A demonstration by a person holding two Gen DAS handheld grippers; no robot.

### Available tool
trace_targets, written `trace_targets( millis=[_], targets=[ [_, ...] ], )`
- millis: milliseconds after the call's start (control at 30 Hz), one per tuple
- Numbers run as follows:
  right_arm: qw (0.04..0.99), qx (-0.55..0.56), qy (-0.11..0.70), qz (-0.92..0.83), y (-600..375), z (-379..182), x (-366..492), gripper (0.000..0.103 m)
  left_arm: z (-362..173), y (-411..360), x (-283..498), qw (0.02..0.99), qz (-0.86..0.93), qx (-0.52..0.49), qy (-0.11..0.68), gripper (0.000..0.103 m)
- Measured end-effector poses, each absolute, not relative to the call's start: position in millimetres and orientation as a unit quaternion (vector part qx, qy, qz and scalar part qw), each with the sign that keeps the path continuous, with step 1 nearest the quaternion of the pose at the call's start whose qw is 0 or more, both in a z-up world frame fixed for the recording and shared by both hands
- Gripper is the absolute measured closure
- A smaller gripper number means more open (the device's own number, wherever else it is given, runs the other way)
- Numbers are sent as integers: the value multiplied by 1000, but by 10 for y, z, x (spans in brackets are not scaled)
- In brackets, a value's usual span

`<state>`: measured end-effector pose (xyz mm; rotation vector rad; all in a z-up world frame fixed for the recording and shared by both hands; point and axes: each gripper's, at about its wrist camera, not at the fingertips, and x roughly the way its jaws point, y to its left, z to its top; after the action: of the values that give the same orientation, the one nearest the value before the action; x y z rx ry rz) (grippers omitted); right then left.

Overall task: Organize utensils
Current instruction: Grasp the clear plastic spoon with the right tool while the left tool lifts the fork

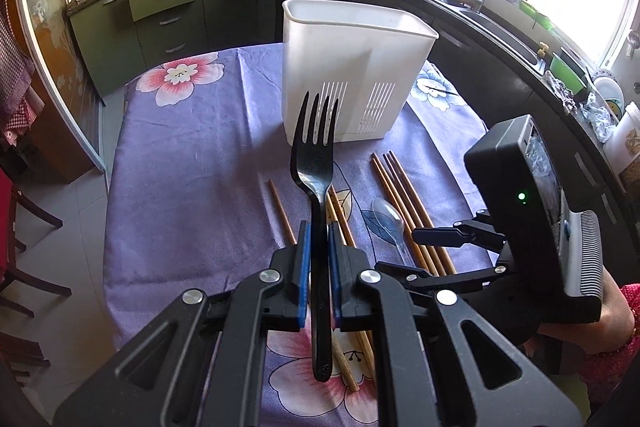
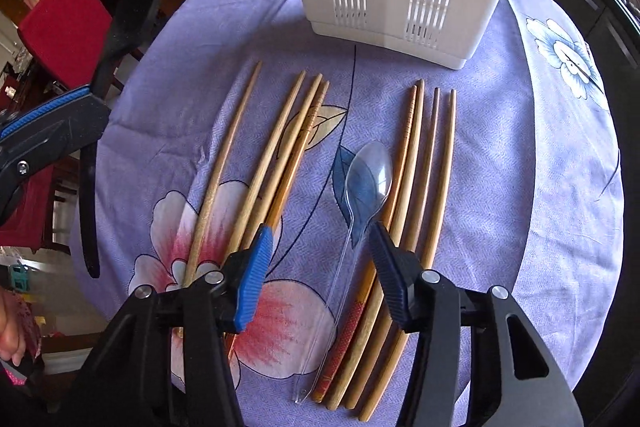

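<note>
Black plastic is what your left claw (image 1: 319, 259) has clamped: the fork (image 1: 316, 163) stands tines-up between the blue pads, lifted clear of the bench (image 1: 180, 155), its handle hanging below the jaws. In your left wrist view it lines up just in front of the white slotted holder (image 1: 352, 67), which stands upright toward the far side of the purple flowered cloth. I cannot see anything inside the holder from these views, so by my reading the sorting has barely begun, with the fork the first piece on its way.

Moving rightward on the bench, a group of four pale chopsticks (image 2: 256, 163) lies loose, tips toward the holder. Next comes the clear plastic spoon (image 2: 366, 179), bowl toward the holder, its thin handle running back toward you. Beside it, and touching it along its right edge, lie four darker chopsticks (image 2: 424, 187).

Your right claw (image 2: 320, 247) hangs low over the spoon handle with its jaws part-way apart, one pad on each side and neither pressing, so it holds nothing yet. Its right pad sits over the nearest dark chopstick, and I judge that closing here could catch that stick along with the spoon.

Everything on the cloth is left to do: spoon and eight chopsticks. Farther off, a red chair (image 2: 64, 27) stands by the bench and kitchen cabinets behind; neither obstructs you.
</note>
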<state>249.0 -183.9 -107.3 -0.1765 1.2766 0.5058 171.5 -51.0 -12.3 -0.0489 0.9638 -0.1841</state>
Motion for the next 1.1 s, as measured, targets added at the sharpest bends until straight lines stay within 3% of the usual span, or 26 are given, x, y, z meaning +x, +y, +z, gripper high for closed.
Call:
trace_targets(
  millis=[133, 467, 533, 600, 733, 867, 1100],
  targets=[
    [767, -83, 594, 227, -1822, -1165, 2532, 66, -146, -510, 1712, 881, -94, -23, 462, 94],
    [784, -117, 579, 193, -1697, -1254, 2539, 72, -109, -544, 1672, 886, -95, -13, 454, 94],
    [789, -123, 569, 197, -1643, -1261, 2475, 86, -114, -538, 1681, 885, -94, -13, 455, 94],
    [790, -131, 564, 201, -1582, -1264, 2450, 93, -154, -531, 1712, 882, -90, -10, 462, 94],
    [793, -143, 557, 203, -1517, -1260, 2427, 94, -379, -495, 1839, 862, -77, -5, 502, 92],
    [792, -143, 554, 212, -1545, -1264, 2416, 94, -715, -521, 1978, 830, -78, 3, 553, 78],
    [790, -136, 555, 221, -1664, -1226, 2388, 94, -927, -512, 2145, 815, -71, 6, 576, 78]
  ],
)
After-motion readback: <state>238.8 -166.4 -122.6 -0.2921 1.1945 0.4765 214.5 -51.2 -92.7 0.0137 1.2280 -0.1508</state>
